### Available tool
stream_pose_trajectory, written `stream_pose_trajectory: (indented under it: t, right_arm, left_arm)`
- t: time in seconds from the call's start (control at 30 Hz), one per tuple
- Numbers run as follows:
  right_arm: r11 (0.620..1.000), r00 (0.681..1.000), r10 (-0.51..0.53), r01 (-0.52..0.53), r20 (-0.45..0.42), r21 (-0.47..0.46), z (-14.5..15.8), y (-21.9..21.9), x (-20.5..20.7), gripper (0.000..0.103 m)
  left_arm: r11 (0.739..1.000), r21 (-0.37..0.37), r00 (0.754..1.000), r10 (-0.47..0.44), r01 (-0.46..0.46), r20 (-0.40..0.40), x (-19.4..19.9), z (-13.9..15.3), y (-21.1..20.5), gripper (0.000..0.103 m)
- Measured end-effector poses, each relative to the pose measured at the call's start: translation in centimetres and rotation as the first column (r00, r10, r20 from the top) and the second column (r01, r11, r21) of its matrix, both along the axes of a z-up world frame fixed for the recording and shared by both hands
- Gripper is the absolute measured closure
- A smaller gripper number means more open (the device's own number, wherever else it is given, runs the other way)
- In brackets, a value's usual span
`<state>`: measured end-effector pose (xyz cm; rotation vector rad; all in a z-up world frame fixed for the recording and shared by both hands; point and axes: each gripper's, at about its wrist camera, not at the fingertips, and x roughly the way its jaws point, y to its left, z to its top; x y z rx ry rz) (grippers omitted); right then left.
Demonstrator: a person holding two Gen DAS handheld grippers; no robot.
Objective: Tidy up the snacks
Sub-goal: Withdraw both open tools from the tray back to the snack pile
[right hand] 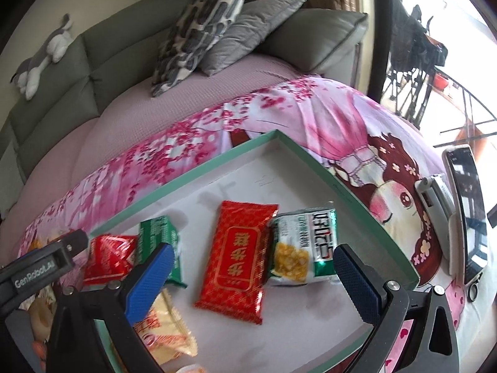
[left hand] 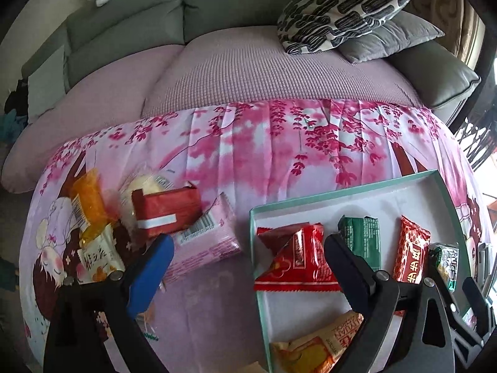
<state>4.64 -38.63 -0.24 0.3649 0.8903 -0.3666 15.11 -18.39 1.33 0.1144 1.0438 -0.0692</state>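
- The left claw (left hand: 248,267) was spread wide with nothing between its fingers, hovering over the near left edge of the green-rimmed box (left hand: 341,191).
- Just below that claw, at the near end of the box, lay a yellow-orange snack packet (left hand: 313,348).
- Between its fingers lay a shiny red packet (left hand: 295,264), inside the box and touching the left wall.
- Just beyond its right finger sat a green packet (left hand: 362,237), and to the right of that a red packet with gold lettering (left hand: 411,253).
- Left of the claw, outside the box on the pink flowered cloth (left hand: 264,143), lay a pink packet (left hand: 211,239), a dark red carton (left hand: 166,209), an orange packet (left hand: 88,200) and a white packet with an orange picture (left hand: 98,258).
- The right claw (right hand: 251,265) was also spread wide and gripping nothing, held over the same box (right hand: 351,186).
- Between its fingers lay the red packet with gold lettering (right hand: 239,261), flat on the white floor of the box.
- Just inside its right finger lay a green-and-white packet showing yellow kernels (right hand: 301,245), overlapping the red one's edge.
- Behind its left finger sat the green packet (right hand: 158,233) and the shiny red packet (right hand: 108,255).
- Well to the right, outside the box, a phone (right hand: 466,211) leaned on a stand.
- Farthest off were a grey sofa (right hand: 108,49) with cushions (right hand: 198,28).
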Motion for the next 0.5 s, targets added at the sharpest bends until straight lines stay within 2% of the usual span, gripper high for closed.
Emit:
stream_pose_trajectory:
  t: [0.23, 0.5]
  right_arm:
    - [0.998, 0.998, 0.058, -0.058, 0.013, -0.005, 0.7, 2.1, -0.5, 0.000]
    - [0.993, 0.993, 0.116, -0.116, -0.009, 0.014, 0.9, 4.0, -0.2, 0.000]
  left_arm:
    - [1.000, 0.002, 1.000, 0.027, -0.027, -0.002, -0.9, 0.4, 1.7, 0.006]
    - [0.997, 0.005, 0.997, 0.083, -0.083, -0.007, -1.4, 0.6, 5.9, 0.006]
